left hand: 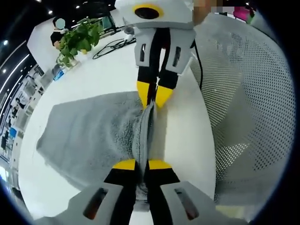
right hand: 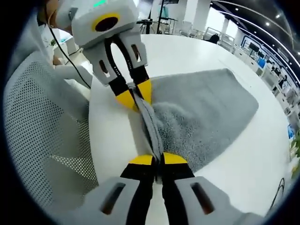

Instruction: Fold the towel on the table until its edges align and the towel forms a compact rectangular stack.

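A grey towel (left hand: 89,126) (right hand: 201,108) lies spread on the white table (left hand: 93,75) (right hand: 187,51). One edge of it is gathered into a taut ridge running between the two grippers, along the table side nearest the chair. My left gripper (left hand: 142,165) (right hand: 135,97) is shut on one end of that ridge. At the other end my right gripper (right hand: 158,160) (left hand: 153,97) is shut on the towel too. The two grippers face each other. The rest of the towel fans out flat across the table.
A white mesh chair (left hand: 248,108) (right hand: 42,136) stands close against the table edge beside the grippers. At the far end of the table are a green potted plant (left hand: 77,40) and a black cable (left hand: 110,47). Bare tabletop surrounds the towel.
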Tool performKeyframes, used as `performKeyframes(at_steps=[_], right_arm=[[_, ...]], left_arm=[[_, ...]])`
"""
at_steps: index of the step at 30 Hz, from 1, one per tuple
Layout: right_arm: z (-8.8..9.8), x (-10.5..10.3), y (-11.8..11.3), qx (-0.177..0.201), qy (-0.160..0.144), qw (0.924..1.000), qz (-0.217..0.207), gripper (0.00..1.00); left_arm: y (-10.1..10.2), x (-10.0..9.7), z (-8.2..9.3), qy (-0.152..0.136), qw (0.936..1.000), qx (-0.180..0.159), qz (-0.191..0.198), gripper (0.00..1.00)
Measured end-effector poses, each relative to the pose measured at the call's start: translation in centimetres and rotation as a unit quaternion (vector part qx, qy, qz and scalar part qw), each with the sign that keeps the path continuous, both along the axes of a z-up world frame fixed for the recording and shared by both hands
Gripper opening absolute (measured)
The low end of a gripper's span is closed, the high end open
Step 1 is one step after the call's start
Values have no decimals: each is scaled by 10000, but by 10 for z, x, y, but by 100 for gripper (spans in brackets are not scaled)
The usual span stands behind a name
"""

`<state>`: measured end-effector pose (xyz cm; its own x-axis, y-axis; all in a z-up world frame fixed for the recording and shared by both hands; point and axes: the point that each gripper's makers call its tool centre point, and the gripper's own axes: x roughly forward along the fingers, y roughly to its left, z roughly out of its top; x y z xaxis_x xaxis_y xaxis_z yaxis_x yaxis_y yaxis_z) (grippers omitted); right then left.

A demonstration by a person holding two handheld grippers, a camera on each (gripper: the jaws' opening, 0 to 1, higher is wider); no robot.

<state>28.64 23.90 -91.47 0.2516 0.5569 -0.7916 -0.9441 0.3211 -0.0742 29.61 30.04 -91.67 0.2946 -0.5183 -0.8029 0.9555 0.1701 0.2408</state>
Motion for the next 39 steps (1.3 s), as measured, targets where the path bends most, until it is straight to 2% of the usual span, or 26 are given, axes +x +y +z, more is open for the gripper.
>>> performKeyframes(at_steps=[8, 10, 14, 19, 30, 32, 34, 39], right_arm=[[3, 0, 1, 20, 43, 9999, -115, 2], [8, 0, 0, 87, 75, 9998, -171, 2], [15, -4, 3, 110, 12, 9999, -24, 1], [24, -2, 5, 373, 182, 9991, -127, 1], [49, -5, 5, 659, 111, 9975, -214, 2], [55, -7, 5, 707, 96, 9972, -227, 2], [61, -8, 4, 746, 67, 9969, -223, 2], [76, -13, 1, 929, 82, 9952, -297, 2]], left_arm=[[1, -1, 5, -137, 9999, 28, 37, 4], [2, -2, 13, -121, 9999, -44, 95, 4], [4, -3, 21, -109, 9999, -79, 60, 4], [6, -2, 30, -171, 9996, -163, 135, 4], [7, -4, 54, -247, 9989, -357, 179, 4], [6, -7, 59, -205, 9987, -417, 192, 4], [4, -12, 63, 112, 9973, -630, 357, 5], [2, -16, 78, 153, 9957, -806, 424, 5]])
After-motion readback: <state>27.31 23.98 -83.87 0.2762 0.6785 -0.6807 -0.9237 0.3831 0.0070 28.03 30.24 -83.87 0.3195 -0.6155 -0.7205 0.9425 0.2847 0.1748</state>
